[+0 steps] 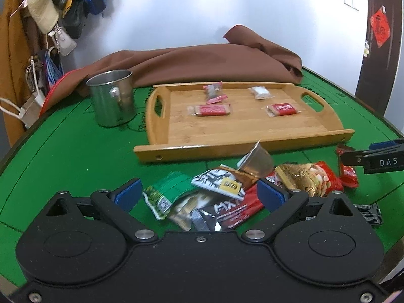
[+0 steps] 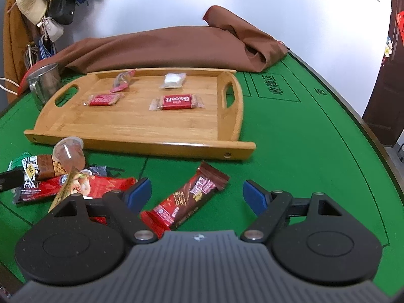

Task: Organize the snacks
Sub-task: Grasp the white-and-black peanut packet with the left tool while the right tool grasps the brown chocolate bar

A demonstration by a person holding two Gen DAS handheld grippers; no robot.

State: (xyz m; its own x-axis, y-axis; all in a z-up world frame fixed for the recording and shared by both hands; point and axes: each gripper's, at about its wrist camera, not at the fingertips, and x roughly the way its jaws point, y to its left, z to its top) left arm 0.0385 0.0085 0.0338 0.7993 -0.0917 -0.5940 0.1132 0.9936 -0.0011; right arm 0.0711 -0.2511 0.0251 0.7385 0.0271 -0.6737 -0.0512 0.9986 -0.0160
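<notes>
Both tools are open and hold nothing. The right tool (image 2: 197, 197) hangs over the brown-red bar (image 2: 188, 199) on the green surface (image 2: 303, 151); the left tool (image 1: 199, 194) over the snack pile (image 1: 227, 192). Four snacks lie on the wooden tray (image 2: 141, 141). Next, I think, each must lower and close on one packet.
</notes>
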